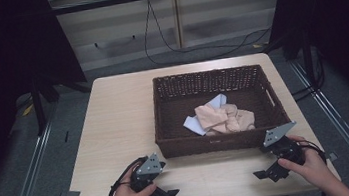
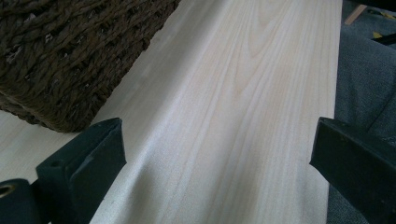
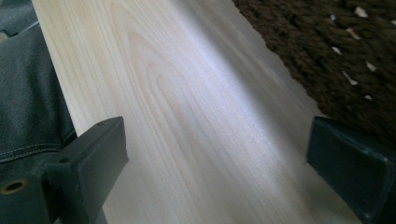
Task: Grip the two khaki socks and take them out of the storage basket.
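Although nothing had yet been gripped, the work plainly centred on the crumpled cloths (image 1: pixel 222 117), a heap of peach-coloured pieces with a pale blue-white one beneath, lying on the floor of the wicker basket (image 1: pixel 164 109) toward its near right part. The heap ran roughly from the near left to the far right of the basket, its pale corner pointing at the left side. From both tools it lay forward, beyond the basket's near wall, so any reach would probably have had to go up and over that rim before coming down.

The right gripper (image 1: pixel 265 173) rested on the table (image 1: pixel 116 130) just in front of the basket's near right corner, its jaws standing wide with bare wood between them. The left gripper (image 1: pixel 167 195) sat near the table's front edge, left of the basket's near left corner, likewise spread wide and empty. The right one seemed slightly nearer to the heap.

No brand, label or legible writing appeared on the cloths, the basket or the tools.
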Tool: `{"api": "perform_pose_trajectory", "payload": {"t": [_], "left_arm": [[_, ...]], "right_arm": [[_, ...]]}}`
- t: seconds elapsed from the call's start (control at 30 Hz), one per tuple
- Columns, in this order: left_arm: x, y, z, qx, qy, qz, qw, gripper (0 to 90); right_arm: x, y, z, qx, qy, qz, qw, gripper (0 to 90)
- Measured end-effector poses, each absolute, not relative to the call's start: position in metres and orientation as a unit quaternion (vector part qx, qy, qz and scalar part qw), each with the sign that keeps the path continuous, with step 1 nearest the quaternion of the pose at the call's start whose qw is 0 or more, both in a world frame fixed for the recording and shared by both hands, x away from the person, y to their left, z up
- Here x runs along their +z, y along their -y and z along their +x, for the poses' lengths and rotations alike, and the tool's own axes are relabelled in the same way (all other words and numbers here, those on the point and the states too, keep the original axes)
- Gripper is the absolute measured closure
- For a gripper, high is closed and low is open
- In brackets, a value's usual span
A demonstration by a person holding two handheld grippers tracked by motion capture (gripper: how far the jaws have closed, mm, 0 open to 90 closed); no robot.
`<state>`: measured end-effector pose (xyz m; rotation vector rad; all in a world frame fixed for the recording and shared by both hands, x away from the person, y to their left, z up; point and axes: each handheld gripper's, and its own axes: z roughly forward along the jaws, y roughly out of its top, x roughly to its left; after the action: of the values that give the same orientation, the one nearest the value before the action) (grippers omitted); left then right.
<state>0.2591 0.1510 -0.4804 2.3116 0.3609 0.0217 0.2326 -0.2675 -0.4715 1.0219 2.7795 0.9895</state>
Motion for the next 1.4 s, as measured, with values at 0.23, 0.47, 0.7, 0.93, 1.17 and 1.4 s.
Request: {"api": "perform_pose_trajectory", "payload": {"t": [0.23,0.47,0.7,0.93,1.17,1.4], "left_arm": [[-0.48,-0.151,0.259,0.007,-0.143,0.908,0.394,2.6],[-0.48,-0.151,0.259,0.009,-0.144,0.909,0.392,2.6],[-0.48,-0.151,0.259,0.009,-0.147,0.906,0.398,2.6],[-0.48,-0.151,0.26,0.007,-0.146,0.907,0.394,2.6],[-0.48,-0.152,0.259,0.009,-0.147,0.907,0.395,2.6],[-0.48,-0.152,0.26,0.009,-0.146,0.906,0.396,2.6]], "right_arm": [[-0.473,0.26,0.232,0.303,-0.899,0.315,0.002,4.9],[-0.473,0.25,0.232,0.285,-0.908,0.305,-0.005,4.7],[-0.469,0.234,0.232,0.255,-0.926,0.279,-0.02,5.3],[-0.459,0.217,0.236,0.23,-0.939,0.255,-0.032,4.7],[-0.458,0.196,0.241,0.197,-0.951,0.235,-0.039,4.9],[-0.45,0.181,0.245,0.169,-0.961,0.217,-0.039,4.9]]}}
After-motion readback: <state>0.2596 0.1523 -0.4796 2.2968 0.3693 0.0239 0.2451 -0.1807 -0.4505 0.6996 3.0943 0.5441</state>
